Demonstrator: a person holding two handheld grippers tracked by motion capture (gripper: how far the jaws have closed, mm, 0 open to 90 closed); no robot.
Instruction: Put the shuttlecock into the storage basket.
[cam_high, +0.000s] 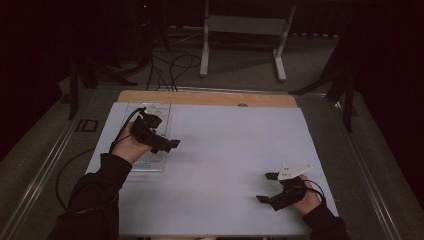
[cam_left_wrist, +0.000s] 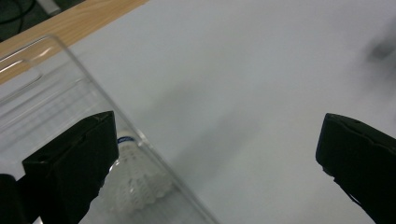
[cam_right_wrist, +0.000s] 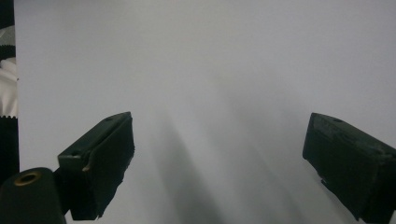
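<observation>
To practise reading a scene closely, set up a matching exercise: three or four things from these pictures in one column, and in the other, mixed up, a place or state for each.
Things:
1. shuttlecock
2. clear tray
3. right gripper
4. wooden strip

Places or states:
A. along the far edge of the table
B. open above bare white table, near right
C. white, lying inside the transparent container
D. at the table's left side, under the left gripper

Pairs: 1-C, 2-D, 3-B, 4-A

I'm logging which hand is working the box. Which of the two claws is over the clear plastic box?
The left claw, open above the clear plastic box holding a white shuttlecock. The right claw hovers over bare white tabletop.
</observation>
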